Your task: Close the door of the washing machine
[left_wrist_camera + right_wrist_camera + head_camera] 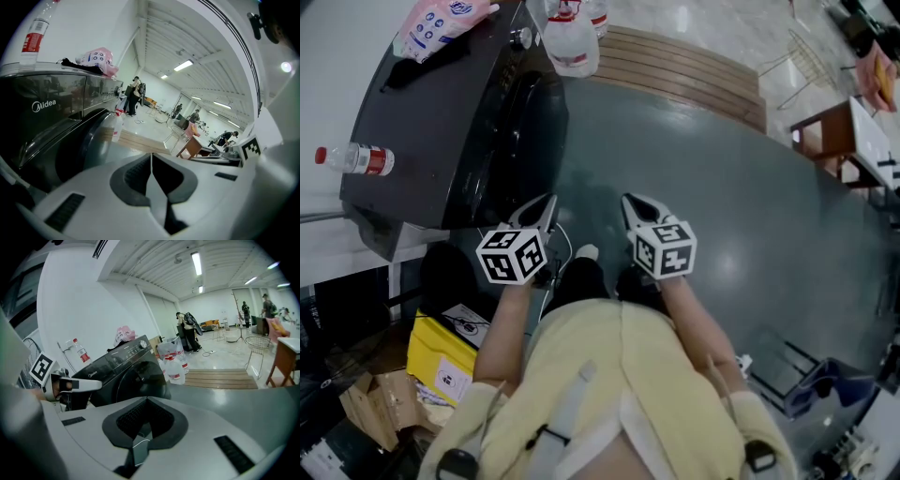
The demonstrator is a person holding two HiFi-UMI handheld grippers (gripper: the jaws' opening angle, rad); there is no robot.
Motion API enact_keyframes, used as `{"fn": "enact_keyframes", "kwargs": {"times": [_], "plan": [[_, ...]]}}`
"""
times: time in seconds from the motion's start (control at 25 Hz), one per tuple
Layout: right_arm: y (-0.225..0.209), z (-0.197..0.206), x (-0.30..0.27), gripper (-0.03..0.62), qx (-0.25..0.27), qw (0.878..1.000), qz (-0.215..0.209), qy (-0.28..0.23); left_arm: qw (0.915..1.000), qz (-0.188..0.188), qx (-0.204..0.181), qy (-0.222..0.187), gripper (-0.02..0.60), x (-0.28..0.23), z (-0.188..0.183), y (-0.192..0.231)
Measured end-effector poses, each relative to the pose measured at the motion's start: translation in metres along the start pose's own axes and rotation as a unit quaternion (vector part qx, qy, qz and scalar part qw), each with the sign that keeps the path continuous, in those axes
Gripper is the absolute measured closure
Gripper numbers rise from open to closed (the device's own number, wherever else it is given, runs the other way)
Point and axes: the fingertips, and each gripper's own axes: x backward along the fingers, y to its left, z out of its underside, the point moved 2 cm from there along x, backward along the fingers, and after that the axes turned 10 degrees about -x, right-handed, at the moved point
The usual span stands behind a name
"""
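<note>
The left gripper [547,200] and the right gripper [628,199] hover side by side over the grey glossy floor [750,216], each with its jaws pressed together on nothing. Just ahead and left of the left gripper stands the dark front-loading washing machine [422,131]. Its round door [525,117] appears flush with the front.

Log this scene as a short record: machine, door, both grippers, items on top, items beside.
machine: dark front-loading washing machine, on the person's left
door: round door, looks shut against the front
left: left gripper, jaws together, nothing between them
right: right gripper, jaws together, nothing between them
on top: red-labelled bottle standing, pink packet
beside: large water bottles on the floor
</note>
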Motion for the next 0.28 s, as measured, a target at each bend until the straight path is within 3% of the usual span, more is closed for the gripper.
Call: {"fn": "enact_keyframes", "kwargs": {"times": [0.28], "plan": [[0.002,-0.005,-0.001,0.591,-0.002,1.0,-0.005,-0.005,0.9997,-0.021,-0.003,0.015,0.568,0.001,0.004,0.011]]}}
